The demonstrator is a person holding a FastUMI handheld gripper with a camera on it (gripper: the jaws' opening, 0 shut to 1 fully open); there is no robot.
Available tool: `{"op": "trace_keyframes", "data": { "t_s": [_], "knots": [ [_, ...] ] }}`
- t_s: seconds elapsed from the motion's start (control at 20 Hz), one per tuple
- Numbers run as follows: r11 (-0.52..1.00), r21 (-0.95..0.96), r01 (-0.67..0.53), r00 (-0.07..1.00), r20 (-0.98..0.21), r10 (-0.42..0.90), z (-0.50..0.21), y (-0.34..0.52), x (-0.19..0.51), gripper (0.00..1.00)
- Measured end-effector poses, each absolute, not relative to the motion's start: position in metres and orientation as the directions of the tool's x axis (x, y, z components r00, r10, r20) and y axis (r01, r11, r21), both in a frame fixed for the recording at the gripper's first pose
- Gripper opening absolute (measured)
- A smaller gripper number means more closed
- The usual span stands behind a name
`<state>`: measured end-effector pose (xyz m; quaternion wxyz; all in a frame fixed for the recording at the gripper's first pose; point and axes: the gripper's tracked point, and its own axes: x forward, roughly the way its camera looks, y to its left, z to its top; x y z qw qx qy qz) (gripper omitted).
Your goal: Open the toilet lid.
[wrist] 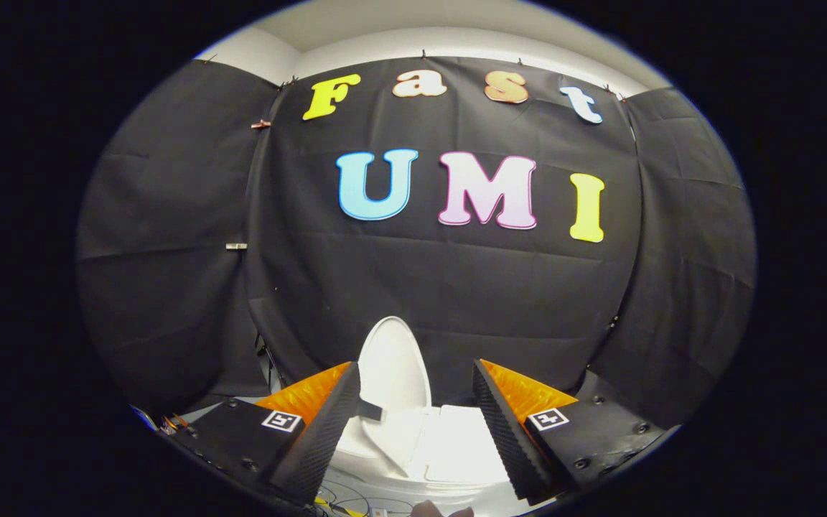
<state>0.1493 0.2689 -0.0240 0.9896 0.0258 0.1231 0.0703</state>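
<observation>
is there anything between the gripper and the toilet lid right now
Nothing visible stands in the way. The gripper is open, and the white toilet lid, already raised upright, shows in the gap between its fingers, just ahead of them. The toilet tank lies below it.

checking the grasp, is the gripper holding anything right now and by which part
Nothing is held. The gripper is open, its fingers apart; the raised toilet lid stands just ahead between them, touched by neither.
</observation>
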Motion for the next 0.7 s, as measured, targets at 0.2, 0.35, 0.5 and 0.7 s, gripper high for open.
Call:
{"op": "trace_keyframes", "data": {
  "t_s": [0.2, 0.35, 0.5, 0.7],
  "knots": [
    [0.990, 0.088, -0.106, 0.968, -0.216, 0.123, -0.014, 0.217, 0.129, 0.98],
    [0.992, 0.091, -0.087, 0.975, -0.197, 0.104, -0.010, 0.178, 0.113, 0.98],
    [0.994, 0.094, -0.062, 0.980, -0.185, 0.078, -0.010, 0.140, 0.096, 0.98],
    [0.996, 0.086, -0.032, 0.983, -0.176, 0.047, -0.016, 0.101, 0.074, 0.98]
  ]
}}
